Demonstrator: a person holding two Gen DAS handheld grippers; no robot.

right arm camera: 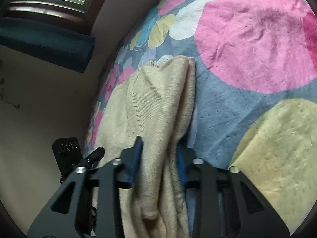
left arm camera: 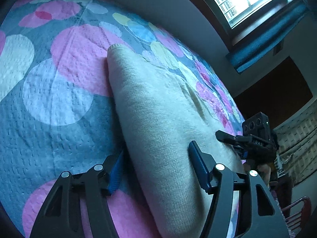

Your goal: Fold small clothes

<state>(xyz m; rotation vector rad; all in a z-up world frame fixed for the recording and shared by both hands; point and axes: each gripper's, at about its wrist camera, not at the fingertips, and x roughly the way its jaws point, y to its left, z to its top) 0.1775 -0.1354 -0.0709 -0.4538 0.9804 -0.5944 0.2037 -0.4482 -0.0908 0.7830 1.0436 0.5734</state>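
One beige knit garment [left arm camera: 158,107] on dotted bedspread [left arm camera: 59,99]; window [left arm camera: 247,0] beyond.

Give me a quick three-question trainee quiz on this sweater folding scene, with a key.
1. True or false: the sweater lies on a plain white sheet.
2. What is between the right gripper fingers? A) blanket B) sweater C) nothing
3. Fill in: the left gripper straddles the ____.

Key: 1 false, it lies on a blanket with coloured circles. 2 B. 3 sweater.
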